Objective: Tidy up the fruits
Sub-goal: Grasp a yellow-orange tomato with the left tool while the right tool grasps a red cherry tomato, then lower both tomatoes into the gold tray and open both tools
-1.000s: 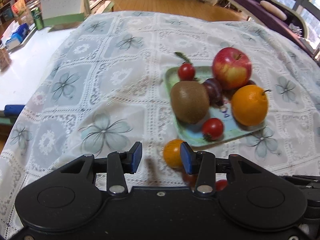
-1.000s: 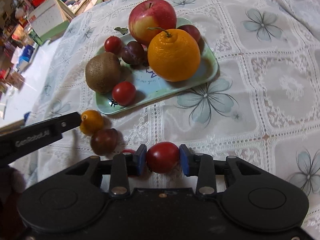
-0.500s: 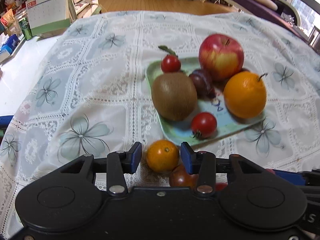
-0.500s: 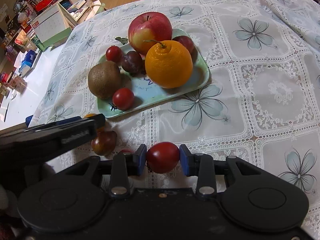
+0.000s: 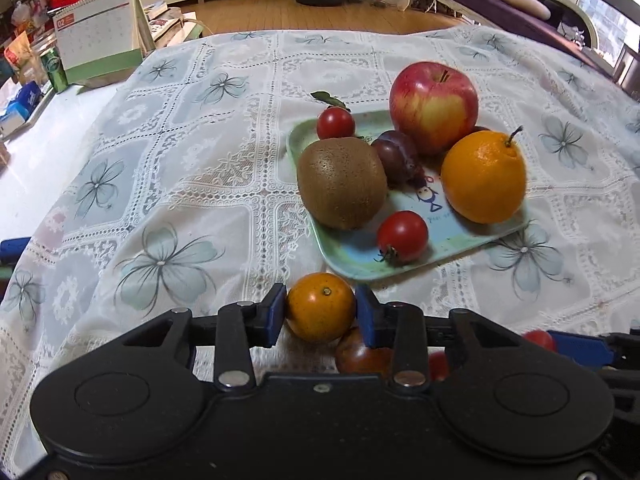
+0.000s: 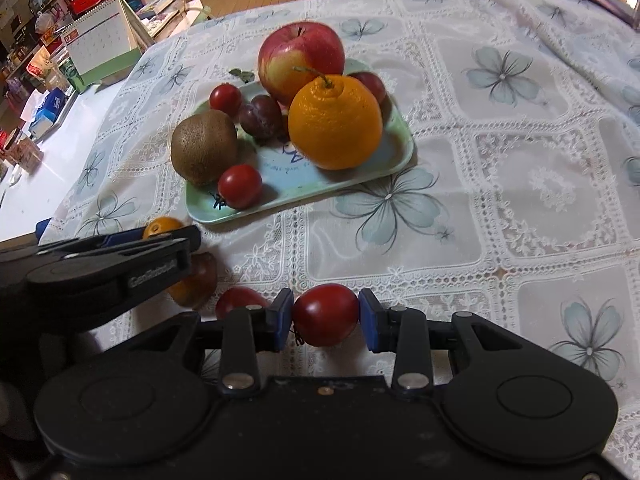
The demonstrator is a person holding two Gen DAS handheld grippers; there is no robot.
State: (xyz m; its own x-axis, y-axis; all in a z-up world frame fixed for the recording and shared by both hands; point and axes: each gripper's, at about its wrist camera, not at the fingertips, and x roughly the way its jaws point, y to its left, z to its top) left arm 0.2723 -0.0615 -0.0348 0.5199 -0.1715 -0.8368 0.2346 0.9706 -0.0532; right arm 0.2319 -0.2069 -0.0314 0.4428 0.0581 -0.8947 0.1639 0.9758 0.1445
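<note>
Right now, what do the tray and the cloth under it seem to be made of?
The tray looks like glossy plastic or melamine: a thin pale green rim, soft highlights and a printed cartoon on its pale blue floor. The tablecloth appears to be lace over a smooth white layer: openwork bands frame blue flower panels, with a sheen that could be vinyl or satin.

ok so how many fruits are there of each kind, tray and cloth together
apple: 1
large orange: 1
small orange citrus: 1
kiwi: 1
dark plum: 1
red cherry tomato: 4
brownish tomato: 1
reddish fruit half hidden behind the large orange, kind unclear: 1
total: 11
</note>
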